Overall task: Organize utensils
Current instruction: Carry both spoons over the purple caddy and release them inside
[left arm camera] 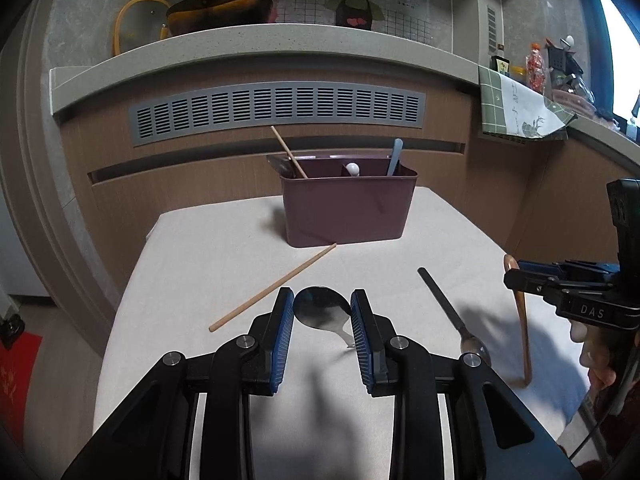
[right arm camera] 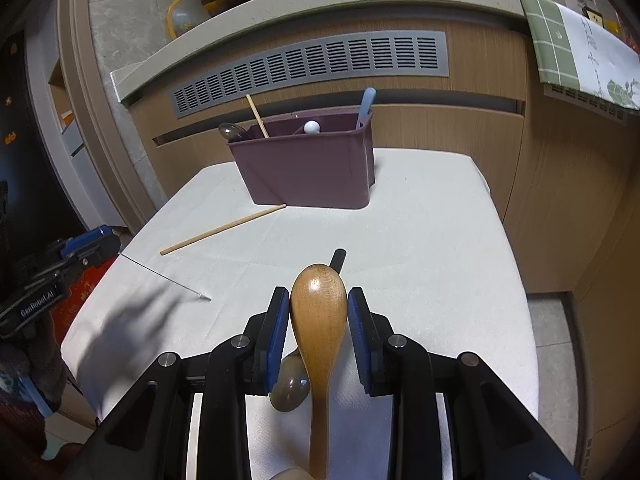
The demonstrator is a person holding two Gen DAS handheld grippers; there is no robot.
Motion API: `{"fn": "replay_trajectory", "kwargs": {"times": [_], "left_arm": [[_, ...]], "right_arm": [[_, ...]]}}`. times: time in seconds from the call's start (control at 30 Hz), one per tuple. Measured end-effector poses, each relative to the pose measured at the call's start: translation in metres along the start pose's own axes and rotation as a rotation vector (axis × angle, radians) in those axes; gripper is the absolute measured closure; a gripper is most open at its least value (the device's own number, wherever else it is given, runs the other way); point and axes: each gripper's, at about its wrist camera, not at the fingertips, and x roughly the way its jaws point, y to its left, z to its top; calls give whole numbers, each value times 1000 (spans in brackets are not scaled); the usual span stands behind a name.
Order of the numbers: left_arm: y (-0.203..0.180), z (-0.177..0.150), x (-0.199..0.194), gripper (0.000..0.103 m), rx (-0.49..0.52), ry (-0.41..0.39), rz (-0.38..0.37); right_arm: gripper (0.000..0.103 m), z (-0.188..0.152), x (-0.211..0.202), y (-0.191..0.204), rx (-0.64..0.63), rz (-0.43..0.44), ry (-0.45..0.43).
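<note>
The left hand-held gripper (left arm camera: 322, 312) stood spread around a shiny steel spoon's (left arm camera: 320, 308) rounded bowl. The right hand-held gripper (right arm camera: 318, 306) stood spread beside a smooth wooden spoon (right arm camera: 319, 308) above the cloth-covered surface (right arm camera: 420, 240), near the plum plastic caddy (right arm camera: 308, 172).

Behind the cloth-covered table (left arm camera: 192, 264) there's a wood cabinet with a grey vent grille (left arm camera: 276, 110), a counter holding a yellow-handled pan (left arm camera: 216, 10), a green checked towel (left arm camera: 516, 108), and what might be condiment bottles (left arm camera: 536, 66).
</note>
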Motion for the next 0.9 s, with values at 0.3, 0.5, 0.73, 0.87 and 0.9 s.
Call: {"fn": "replay_trajectory", "kwargs": {"times": [0.3, 0.5, 0.73, 0.87, 0.9], "left_arm": [[-8, 6, -2, 73, 21, 4, -5], [-3, 26, -7, 73, 9, -34, -25], [23, 149, -35, 73, -76, -217, -147], [31, 203, -8, 73, -62, -213, -134], [32, 208, 2, 73, -57, -204, -124]], "right_arm": [[76, 8, -7, 5, -26, -21, -42], [76, 19, -8, 9, -46, -14, -57], [76, 124, -69, 26, -127, -10, -347], [76, 186, -81, 33, -146, -30, -512], [76, 196, -76, 32, -144, -34, -539]]}}
